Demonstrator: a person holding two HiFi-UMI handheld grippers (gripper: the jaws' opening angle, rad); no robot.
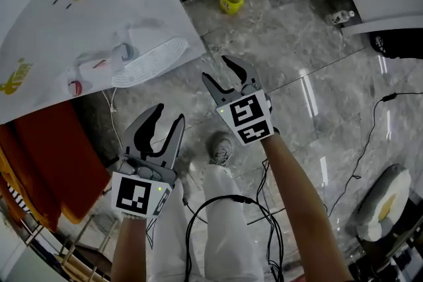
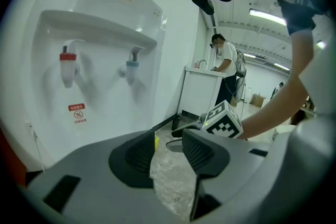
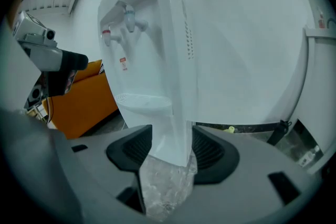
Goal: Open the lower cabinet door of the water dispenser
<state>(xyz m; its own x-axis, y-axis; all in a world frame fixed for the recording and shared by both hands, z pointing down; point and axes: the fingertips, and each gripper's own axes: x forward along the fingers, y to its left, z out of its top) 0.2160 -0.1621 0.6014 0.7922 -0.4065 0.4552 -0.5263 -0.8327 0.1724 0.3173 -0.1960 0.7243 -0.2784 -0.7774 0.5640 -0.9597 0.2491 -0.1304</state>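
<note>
Both tools are out in front of the water dispenser (image 1: 99, 16), which stands at the upper left of the head view with its drip tray (image 1: 151, 61) jutting toward the person. The left tool (image 1: 168, 117) hangs just below that tray, jaws spread partway with nothing between them; its own view shows only grey floor (image 1: 310, 56) in the gap, with the red tap (image 2: 68, 57) and blue tap (image 2: 132, 64) high above, so it is aimed low. The right tool (image 1: 218, 71) sits a little further out and to the right, jaws wide apart and empty too. Its view looks along the dispenser's corner and frames the white lower front (image 3: 157, 136) between the jaws, apart from it, not touching. That is where the lower cabinet door should be, under the tray, though no handle or seam can be made out. The wide spread reads as readiness to catch a door edge, and the right tool looks the better lined up for it. The door appears shut; the job looks barely begun.
</note>
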